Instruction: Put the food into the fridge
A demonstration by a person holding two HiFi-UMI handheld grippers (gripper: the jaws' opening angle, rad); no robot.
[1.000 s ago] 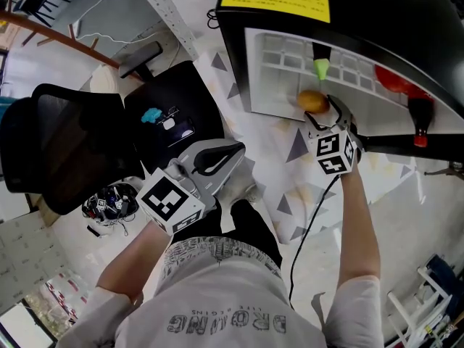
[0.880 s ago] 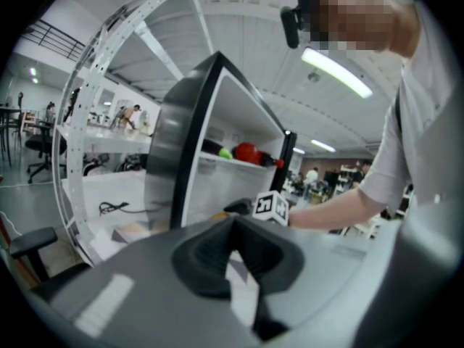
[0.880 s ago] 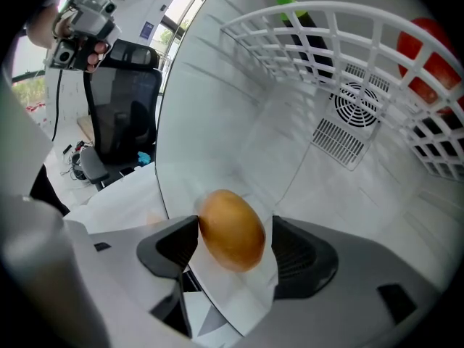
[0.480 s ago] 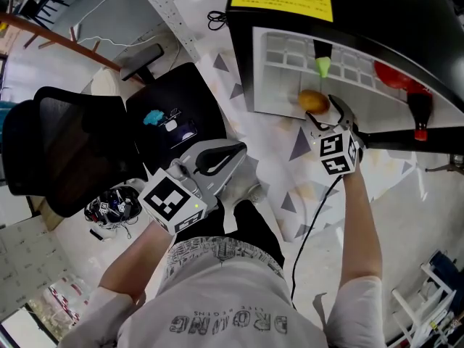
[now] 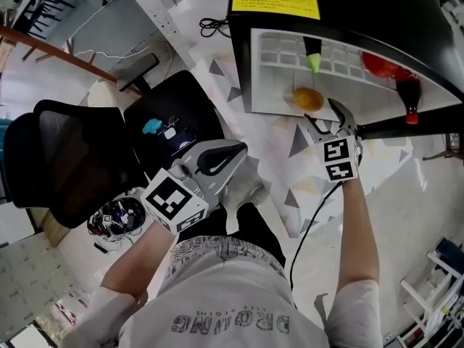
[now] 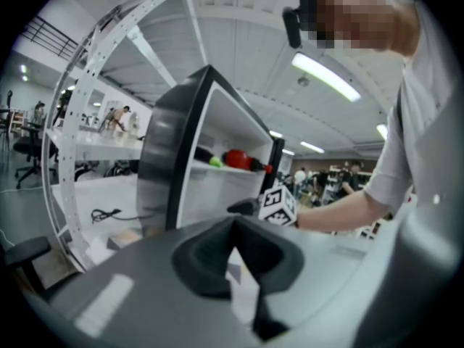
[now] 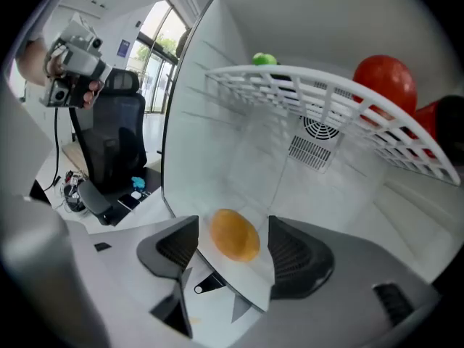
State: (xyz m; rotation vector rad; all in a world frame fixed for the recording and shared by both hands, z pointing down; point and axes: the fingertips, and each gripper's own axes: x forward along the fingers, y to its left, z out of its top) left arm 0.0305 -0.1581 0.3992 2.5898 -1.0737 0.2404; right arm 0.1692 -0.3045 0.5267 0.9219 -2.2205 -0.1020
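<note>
An orange [image 7: 234, 234] lies on the white floor of the open fridge [image 5: 348, 6], near its front edge. My right gripper [image 7: 233, 246] stands open just outside that edge, its jaws on either side of the orange and not touching it. In the head view the orange [image 5: 308, 98] lies a little past the right gripper [image 5: 328, 118]. My left gripper [image 5: 233, 151] is held low near the person's body, shut and holding nothing. Its jaws [image 6: 233, 230] point towards the fridge from a distance.
A white wire shelf [image 7: 326, 100] spans the fridge above the orange and carries a green item [image 7: 264, 59], a red item [image 7: 384, 85] and a red-capped bottle [image 5: 409, 100]. A black office chair [image 5: 65, 158] stands to the left. A cable [image 5: 312, 223] hangs from the right gripper.
The right gripper has drawn back a little from the orange, which stays on the fridge floor. The left gripper has hardly moved.
</note>
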